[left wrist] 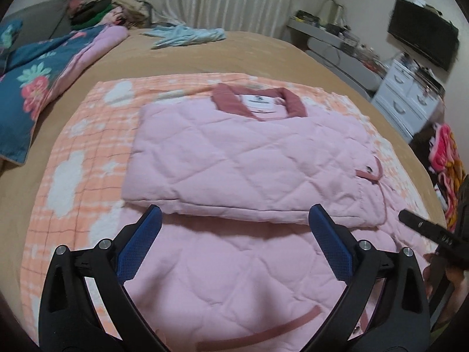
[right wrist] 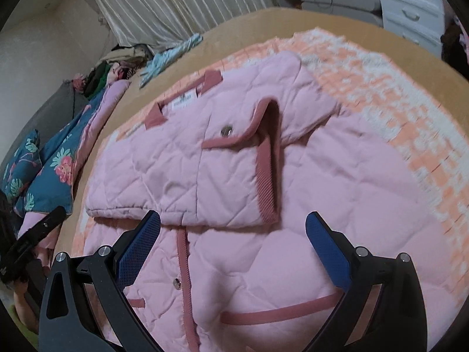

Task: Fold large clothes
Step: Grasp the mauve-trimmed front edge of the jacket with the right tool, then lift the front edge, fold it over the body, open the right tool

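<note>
A pink quilted jacket point(left wrist: 234, 158) with a dark pink collar point(left wrist: 228, 101) lies partly folded on an orange and white checked blanket point(left wrist: 88, 135). One side is folded over the body, leaving a straight edge across the middle. My left gripper point(left wrist: 236, 214) hovers open over the jacket's lower half, nothing between its blue pads. In the right wrist view the same jacket point(right wrist: 263, 193) shows a folded sleeve with a ribbed cuff point(right wrist: 267, 187) and a snap pocket point(right wrist: 225, 131). My right gripper point(right wrist: 233, 220) is open above the jacket near the fold edge, holding nothing. Its black tip point(left wrist: 422, 226) shows at the right of the left wrist view.
The blanket lies on a tan bed point(left wrist: 205, 55). A blue floral quilt point(left wrist: 32, 88) lies at the left, a light blue garment point(left wrist: 187, 35) at the far edge and a clothes pile point(left wrist: 99, 11) behind. White drawers point(left wrist: 407, 94), a desk and a monitor point(left wrist: 425, 41) stand at the right.
</note>
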Tool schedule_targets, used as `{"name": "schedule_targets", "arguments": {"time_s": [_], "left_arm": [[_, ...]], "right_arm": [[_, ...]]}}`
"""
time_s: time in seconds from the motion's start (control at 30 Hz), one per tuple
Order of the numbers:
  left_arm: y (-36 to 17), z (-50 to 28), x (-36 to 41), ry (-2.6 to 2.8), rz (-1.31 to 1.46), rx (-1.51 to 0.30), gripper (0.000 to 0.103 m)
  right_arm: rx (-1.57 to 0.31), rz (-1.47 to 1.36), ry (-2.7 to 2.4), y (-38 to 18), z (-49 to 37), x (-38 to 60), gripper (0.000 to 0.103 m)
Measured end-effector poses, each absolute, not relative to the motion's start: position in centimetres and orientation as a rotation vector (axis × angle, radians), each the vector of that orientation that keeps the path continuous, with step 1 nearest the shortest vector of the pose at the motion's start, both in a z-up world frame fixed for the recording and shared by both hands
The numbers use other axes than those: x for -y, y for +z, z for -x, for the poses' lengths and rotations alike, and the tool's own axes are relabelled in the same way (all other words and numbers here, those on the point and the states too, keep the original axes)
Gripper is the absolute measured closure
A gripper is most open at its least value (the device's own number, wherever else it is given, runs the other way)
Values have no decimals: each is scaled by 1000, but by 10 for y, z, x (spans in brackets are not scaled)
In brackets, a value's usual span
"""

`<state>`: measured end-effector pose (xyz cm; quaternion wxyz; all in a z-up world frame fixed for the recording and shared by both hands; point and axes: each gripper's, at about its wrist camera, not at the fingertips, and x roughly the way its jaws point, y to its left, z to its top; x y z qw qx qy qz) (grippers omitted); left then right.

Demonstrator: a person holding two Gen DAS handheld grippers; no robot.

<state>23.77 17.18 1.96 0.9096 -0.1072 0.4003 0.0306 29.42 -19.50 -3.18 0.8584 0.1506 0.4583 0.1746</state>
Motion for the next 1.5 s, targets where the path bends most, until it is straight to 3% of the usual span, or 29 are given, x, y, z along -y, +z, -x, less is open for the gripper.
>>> {"name": "schedule_targets", "arguments": {"time_s": [0.4, 0.43, 0.53, 0.57, 0.67, 0.97, 1.1, 1.5], "left_arm": [[7, -233, -206, 89, 286, -821, 9], [7, -233, -207, 89, 290, -819, 9], [5, -235, -211, 87, 305, -818, 9], [4, -237, -212, 86, 308, -820, 10], [3, -241, -214, 90, 309, -821, 10], [20, -260, -212, 101, 295, -793, 10], [27, -272, -207, 111, 268, -782, 10], [19, -298, -203, 141, 234, -808, 10]], "right_arm": [[-1002, -481, 363, -80, -330, 183, 7], [-991, -480, 362, -81, -332, 182, 11], [-959, -464, 360, -82, -338, 182, 43], [-944, -471, 384, -80, -339, 183, 68], [-864, -396, 435, -57, -339, 177, 80], [-537, -58, 619, 77, -344, 131, 83], [-451, 50, 620, 108, -364, 127, 83], [-631, 31, 494, 27, -417, 150, 83]]}}
